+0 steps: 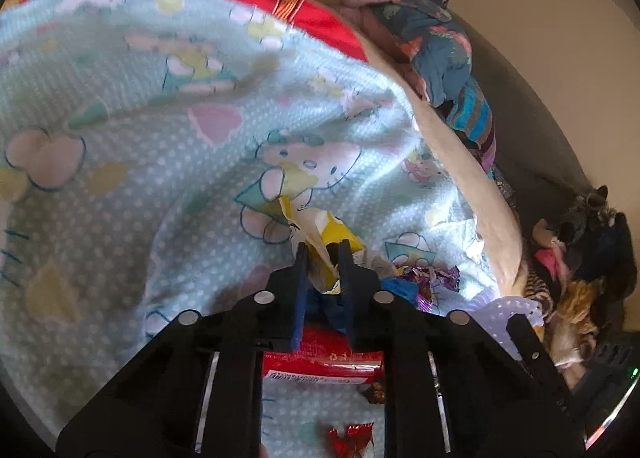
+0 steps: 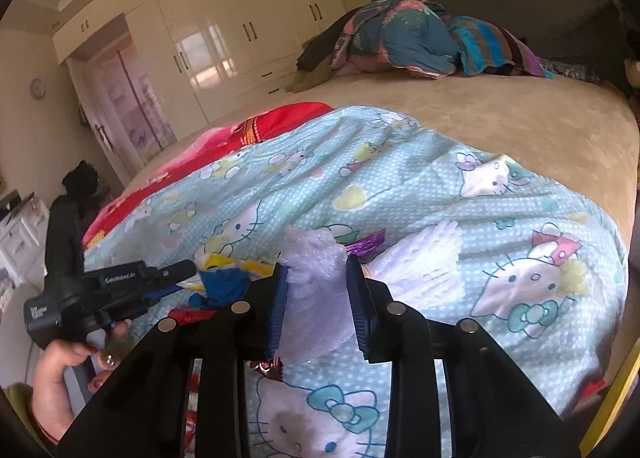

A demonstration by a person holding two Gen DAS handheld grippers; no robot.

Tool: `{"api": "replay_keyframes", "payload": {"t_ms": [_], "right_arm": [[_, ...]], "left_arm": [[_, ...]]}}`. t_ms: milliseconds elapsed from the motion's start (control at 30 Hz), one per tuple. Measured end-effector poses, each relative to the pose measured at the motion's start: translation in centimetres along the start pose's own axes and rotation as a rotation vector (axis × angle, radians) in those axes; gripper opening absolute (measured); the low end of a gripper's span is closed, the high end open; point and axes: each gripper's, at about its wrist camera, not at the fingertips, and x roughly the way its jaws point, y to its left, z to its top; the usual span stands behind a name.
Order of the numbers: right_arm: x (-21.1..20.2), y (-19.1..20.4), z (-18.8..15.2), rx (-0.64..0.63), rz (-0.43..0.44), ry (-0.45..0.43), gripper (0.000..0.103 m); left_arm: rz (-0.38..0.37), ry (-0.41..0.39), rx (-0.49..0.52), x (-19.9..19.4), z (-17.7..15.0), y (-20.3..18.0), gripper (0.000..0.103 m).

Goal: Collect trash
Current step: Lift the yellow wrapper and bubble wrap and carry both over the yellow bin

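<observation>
Both claws grip litter on the pale-blue cartoon-cat bedsheet.

The left gripper is nearly closed, pinching a crumpled yellow-and-white wrapper. Just right of that wrapper lies a purple foil wrapper; a red flat packet lies below the claw. The right gripper, partly open, holds a pale lilac foam sheet between its blue pads. Beyond the sheet, a heap of patterned clothes sits on the beige bedcover.
</observation>
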Motion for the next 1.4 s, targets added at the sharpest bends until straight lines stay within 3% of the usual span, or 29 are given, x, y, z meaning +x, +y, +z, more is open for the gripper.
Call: {"api": "replay_keyframes", "payload": {"t_ms": [300, 667, 1400], "right_arm": [[-2.5, -0.8, -0.3, 0.051, 0.029, -0.020, 0.027], [-5.8, -0.4, -1.4, 0.056, 0.053, -0.038, 0.027], [-12.3, 2.8, -3.5, -0.086, 0.082, -0.130, 0.027]], "left_arm": [[-0.055, -0.115, 0.056, -4.9, -1.0, -2.7, 0.007], [-0.111, -0.200, 0.155, -10.3, -4.1, -6.0, 0.006], [-0.168, -0.243, 0.229, -15.6, -7.6, -8.2, 0.005]]}}
